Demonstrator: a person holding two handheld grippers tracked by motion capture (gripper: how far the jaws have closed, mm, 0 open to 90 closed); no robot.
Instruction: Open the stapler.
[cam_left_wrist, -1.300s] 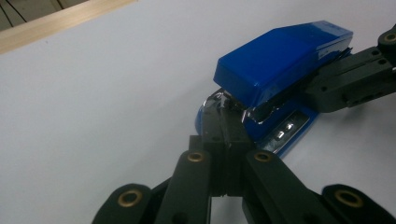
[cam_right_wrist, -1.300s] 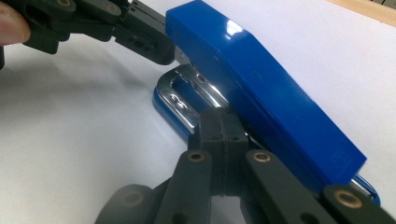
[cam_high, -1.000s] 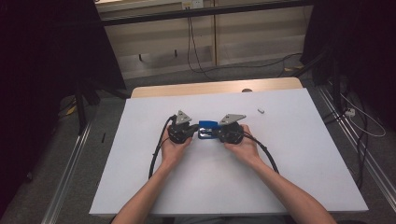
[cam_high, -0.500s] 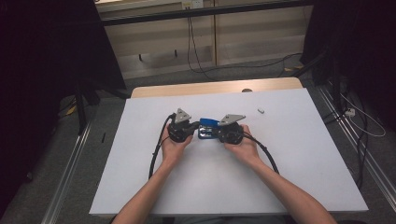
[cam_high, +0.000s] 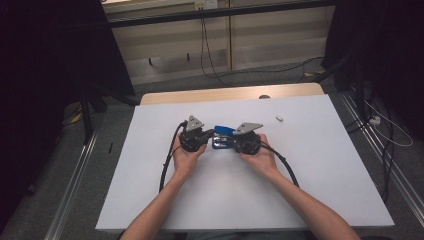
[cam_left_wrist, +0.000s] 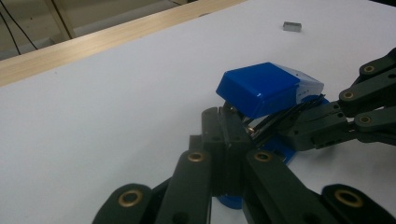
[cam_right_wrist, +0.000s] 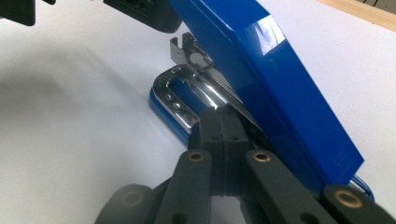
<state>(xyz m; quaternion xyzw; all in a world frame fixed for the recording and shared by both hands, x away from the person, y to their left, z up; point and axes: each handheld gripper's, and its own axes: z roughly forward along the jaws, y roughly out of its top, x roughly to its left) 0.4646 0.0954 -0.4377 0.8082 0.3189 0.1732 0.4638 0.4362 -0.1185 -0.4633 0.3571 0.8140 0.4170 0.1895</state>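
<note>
A blue stapler (cam_high: 223, 131) lies mid-table on the white sheet, with its top cover (cam_left_wrist: 261, 88) swung up and open. My left gripper (cam_left_wrist: 227, 133) is shut on the stapler's end, by the metal parts under the cover. My right gripper (cam_right_wrist: 223, 128) is shut on the metal staple rail between the raised cover (cam_right_wrist: 280, 79) and the chrome-lined base (cam_right_wrist: 173, 100). In the high view the left gripper (cam_high: 210, 137) and right gripper (cam_high: 228, 142) face each other, tips meeting at the stapler. A hand holds each one.
A small grey block of staples (cam_high: 279, 118) lies apart on the white table top (cam_high: 325, 165), to the far right of the stapler. A wooden strip (cam_high: 230, 95) runs along the far edge. Black cables (cam_high: 167, 160) loop back from both grippers.
</note>
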